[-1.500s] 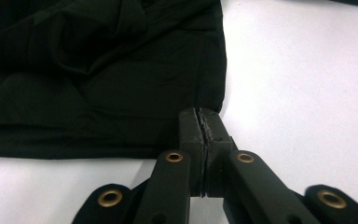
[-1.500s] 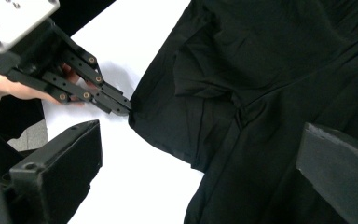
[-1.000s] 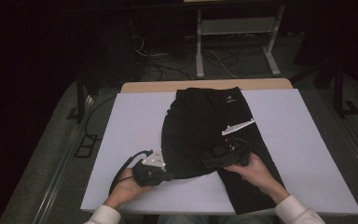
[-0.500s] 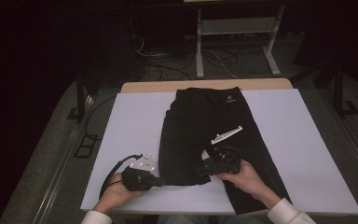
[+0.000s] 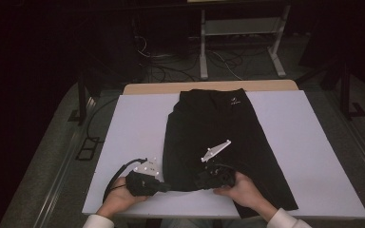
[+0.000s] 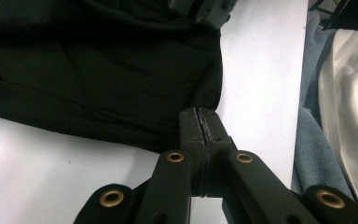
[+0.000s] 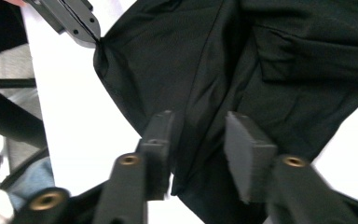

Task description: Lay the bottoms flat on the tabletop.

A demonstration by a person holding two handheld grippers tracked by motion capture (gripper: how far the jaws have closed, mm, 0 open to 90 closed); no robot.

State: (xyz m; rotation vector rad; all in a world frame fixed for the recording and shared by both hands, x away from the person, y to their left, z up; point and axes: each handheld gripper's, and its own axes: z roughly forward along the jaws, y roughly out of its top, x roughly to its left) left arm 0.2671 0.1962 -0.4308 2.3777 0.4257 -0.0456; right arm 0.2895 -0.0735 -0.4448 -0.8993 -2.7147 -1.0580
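Note:
A black garment [image 5: 218, 128] lies spread down the middle of the white table [image 5: 138, 123]. Its near left corner is pinched by my left gripper [image 5: 166, 188], whose jaws are shut; in the left gripper view my left gripper [image 6: 200, 122] closes on the cloth's corner [image 6: 186, 135]. My right gripper [image 5: 200, 179] rests on the garment's near edge, just right of the left one. In the right gripper view my right gripper [image 7: 198, 140] is open, with a fold of black fabric [image 7: 261, 60] between the pads. The left gripper [image 7: 81, 21] also shows there, holding the corner.
The table's near edge runs just below both hands. A wooden strip [image 5: 209, 87] borders the far side. Beyond it stand a metal rack [image 5: 240, 28] and floor cables [image 5: 171, 66]. Bare white surface lies left and right of the garment.
Both hands have drawn back toward the table's near edge. The right gripper has moved left and nearer, closing in on the left gripper at the garment's near left corner.

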